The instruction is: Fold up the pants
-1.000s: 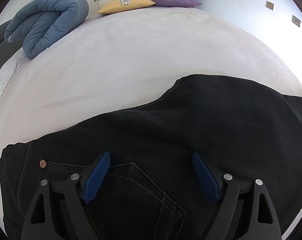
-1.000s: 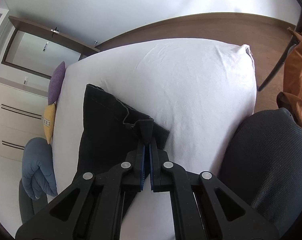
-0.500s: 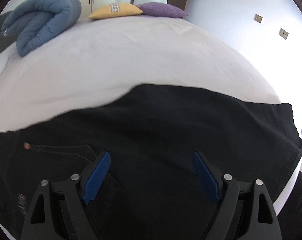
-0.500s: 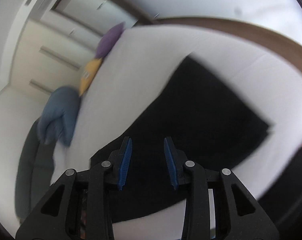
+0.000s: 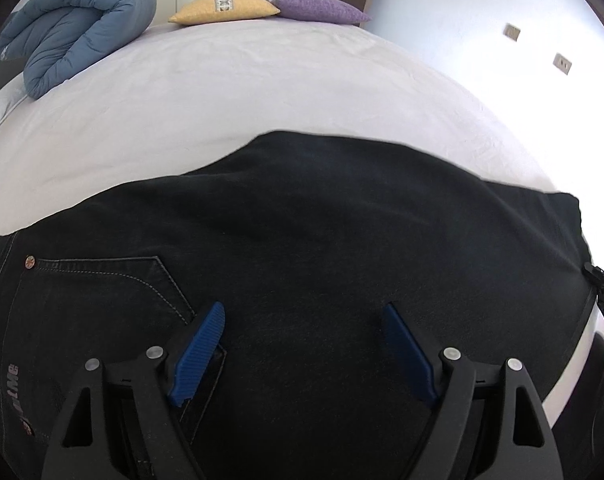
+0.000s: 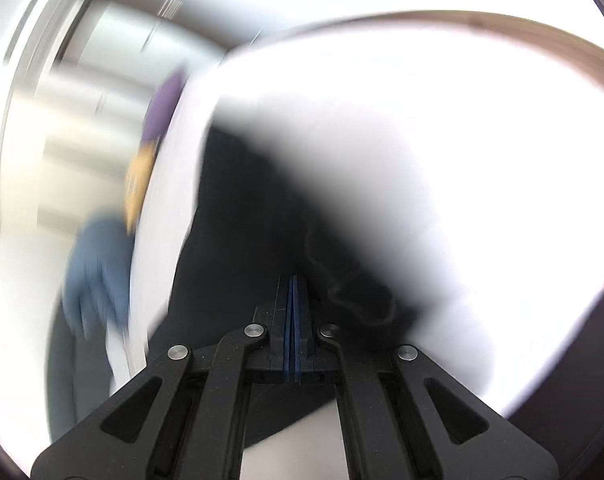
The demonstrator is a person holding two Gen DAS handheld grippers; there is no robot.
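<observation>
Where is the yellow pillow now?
In the left wrist view, the yellow pillow lies at the bed's far end, between the purple pillow and the blue duvet.

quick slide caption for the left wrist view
Open left gripper above black pants spread on a white bed.

Black denim pants (image 5: 321,240) spread flat across the near edge of the bed (image 5: 262,88), running side to side. Back pocket with pale stitching and a copper rivet sits toward the left, hem end reaches the bed's right edge. Right wrist view's too blurry for details.
</observation>
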